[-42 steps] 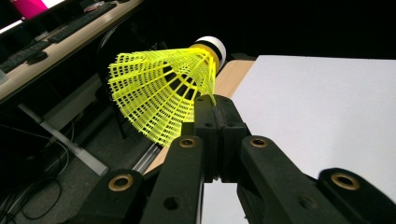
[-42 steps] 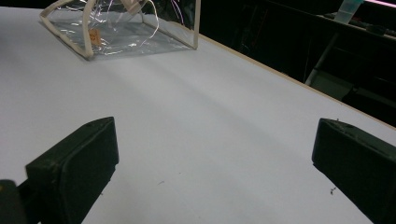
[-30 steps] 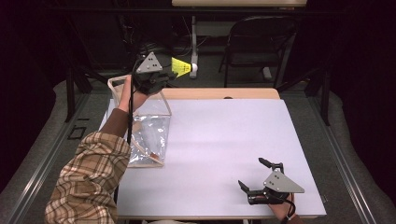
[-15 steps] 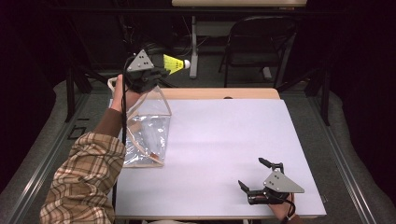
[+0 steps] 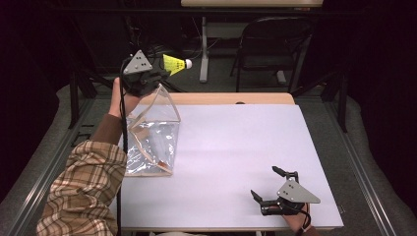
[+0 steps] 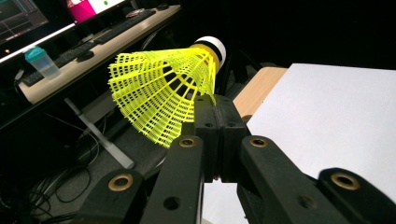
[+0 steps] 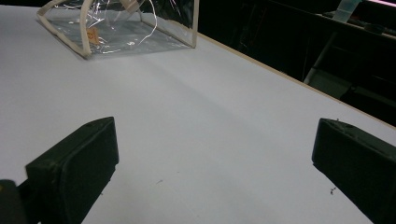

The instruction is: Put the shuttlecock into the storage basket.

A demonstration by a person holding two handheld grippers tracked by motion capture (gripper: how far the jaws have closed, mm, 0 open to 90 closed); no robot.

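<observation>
Two grippers show in the high view: the left gripper (image 5: 158, 74) is raised beyond the table's (image 5: 236, 147) far left corner, above the clear pouch (image 5: 150, 142), carrying the yellow shuttlecock (image 5: 176, 63). A second ago it hung lower, just over the pouch mouth, so the shuttlecock has been lifted out and away (removal looks done; setting it down likely follows). The right gripper (image 5: 269, 189) rests near the front edge, unmoved.

In the left gripper view, the fingers (image 6: 205, 126) are clamped on the shuttlecock's mesh skirt.

In the right gripper view, the fingers (image 7: 77, 165) stand wide apart, grasping nothing.
</observation>
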